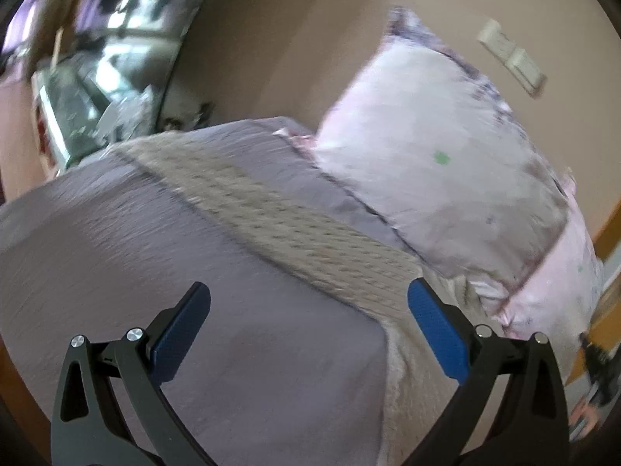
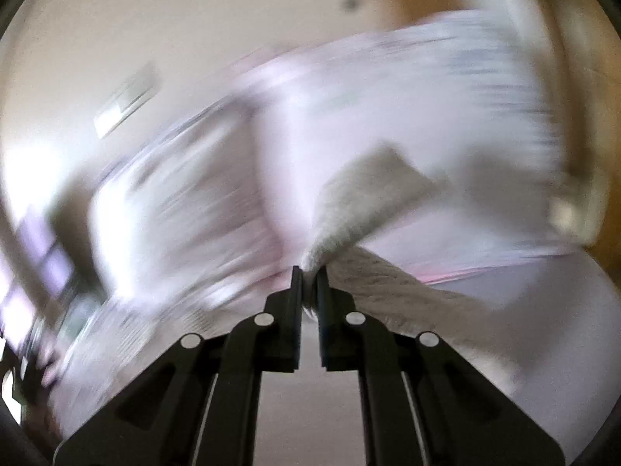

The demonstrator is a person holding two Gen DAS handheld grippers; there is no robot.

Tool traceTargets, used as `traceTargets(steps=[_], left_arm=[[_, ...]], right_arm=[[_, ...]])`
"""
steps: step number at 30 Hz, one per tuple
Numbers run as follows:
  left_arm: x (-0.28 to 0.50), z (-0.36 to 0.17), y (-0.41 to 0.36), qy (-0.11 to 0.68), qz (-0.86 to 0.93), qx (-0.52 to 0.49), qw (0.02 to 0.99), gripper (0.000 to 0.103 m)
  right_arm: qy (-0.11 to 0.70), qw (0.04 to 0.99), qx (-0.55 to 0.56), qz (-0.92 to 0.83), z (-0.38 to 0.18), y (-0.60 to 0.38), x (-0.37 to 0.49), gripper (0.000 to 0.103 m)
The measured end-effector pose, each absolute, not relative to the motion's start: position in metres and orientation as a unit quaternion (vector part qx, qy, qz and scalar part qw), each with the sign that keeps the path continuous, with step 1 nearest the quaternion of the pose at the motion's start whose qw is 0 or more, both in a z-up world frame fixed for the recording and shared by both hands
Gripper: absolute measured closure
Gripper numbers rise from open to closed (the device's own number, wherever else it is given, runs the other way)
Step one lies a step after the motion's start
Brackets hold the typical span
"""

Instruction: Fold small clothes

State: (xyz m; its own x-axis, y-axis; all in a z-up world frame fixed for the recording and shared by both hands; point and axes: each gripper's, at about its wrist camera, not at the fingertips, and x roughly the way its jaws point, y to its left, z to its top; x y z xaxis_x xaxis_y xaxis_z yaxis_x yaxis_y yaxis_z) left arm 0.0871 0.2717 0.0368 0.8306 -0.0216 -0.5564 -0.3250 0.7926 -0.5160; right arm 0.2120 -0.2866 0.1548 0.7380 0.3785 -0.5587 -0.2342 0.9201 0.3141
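A beige knitted cloth (image 1: 279, 217) lies stretched in a long band across the grey-lilac bedsheet (image 1: 116, 233). My left gripper (image 1: 308, 299) is open and empty, hovering over the sheet with the band just beyond its fingertips. In the right wrist view my right gripper (image 2: 309, 272) is shut on the edge of the beige cloth (image 2: 361, 202), which bunches at the tips and hangs lifted from the bed. That view is heavily blurred.
A pale pink patterned pillow (image 1: 438, 147) leans against the beige wall (image 1: 295, 46) behind the cloth, with a second pink pillow (image 1: 559, 283) beside it. A wall switch plate (image 1: 512, 58) sits above. A cluttered room shows at the far left (image 1: 97, 70).
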Motion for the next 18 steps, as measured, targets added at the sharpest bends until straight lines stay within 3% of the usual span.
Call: traceTargets(steps=[2,4,5,7,12,16,18], left_arm=[[0.086,0.031,0.283,0.284,0.095,-0.330,0.895,0.003],[0.088,0.027,0.296,0.289,0.101,-0.349,0.886,0.007],[0.091,0.025,0.300,0.292,0.102,-0.355,0.882,0.011],[0.098,0.019,0.313,0.298,0.108,-0.371,0.873,0.015],[0.123,0.000,0.358,0.315,0.133,-0.439,0.831,0.029],[0.135,-0.004,0.391,0.299,0.145,-0.485,0.809,0.032],[0.141,-0.005,0.401,0.297,0.157,-0.497,0.800,0.042]], right_arm=[[0.389,0.883,0.084,0.249,0.123,-0.213,0.219,0.087],[0.414,0.864,0.072,0.276,0.112,-0.184,0.217,0.061],[0.406,0.867,0.076,0.280,0.114,-0.180,0.212,0.055],[0.383,0.879,0.085,0.270,0.122,-0.189,0.202,0.033],[0.361,0.898,0.121,0.221,0.136,-0.251,0.193,0.026],[0.363,0.902,0.141,0.186,0.132,-0.288,0.182,0.025],[0.360,0.902,0.156,0.180,0.131,-0.301,0.175,0.024]])
